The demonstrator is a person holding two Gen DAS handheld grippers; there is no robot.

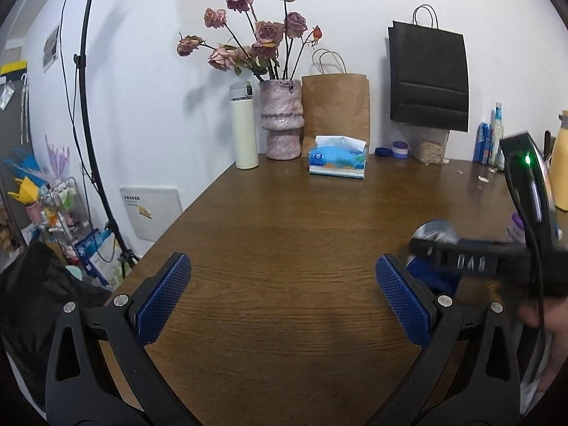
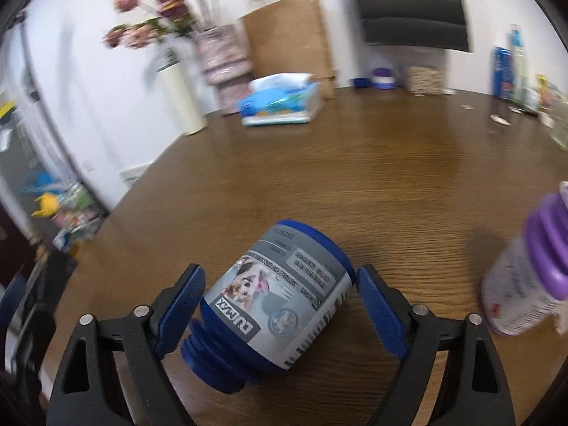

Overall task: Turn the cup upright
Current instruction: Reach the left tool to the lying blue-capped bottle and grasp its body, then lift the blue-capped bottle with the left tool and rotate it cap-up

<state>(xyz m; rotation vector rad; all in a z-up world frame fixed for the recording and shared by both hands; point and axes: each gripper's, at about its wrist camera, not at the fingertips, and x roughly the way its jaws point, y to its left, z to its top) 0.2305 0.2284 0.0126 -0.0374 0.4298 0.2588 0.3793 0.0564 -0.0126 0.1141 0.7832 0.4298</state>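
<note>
The cup (image 2: pixel 280 294) is a blue jar with a grey dog-picture label. It lies on its side on the wooden table (image 2: pixel 390 163), threaded mouth toward the camera. My right gripper (image 2: pixel 280 278) has narrowed around it, and both blue pads touch its sides. In the left wrist view that gripper (image 1: pixel 472 261) crosses the right edge, with parts of the cup (image 1: pixel 435 230) showing above and below its finger. My left gripper (image 1: pixel 282 264) is open over bare table (image 1: pixel 284 213), left of the cup, holding nothing.
A purple-lidded jar (image 2: pixel 525 266) stands close on the cup's right. Along the back wall are a tissue box (image 1: pixel 337 161), a vase of roses (image 1: pixel 282 120), a cream flask (image 1: pixel 244 127), paper bags (image 1: pixel 335 110) and bottles (image 1: pixel 491 138). The table's left edge drops off to clutter.
</note>
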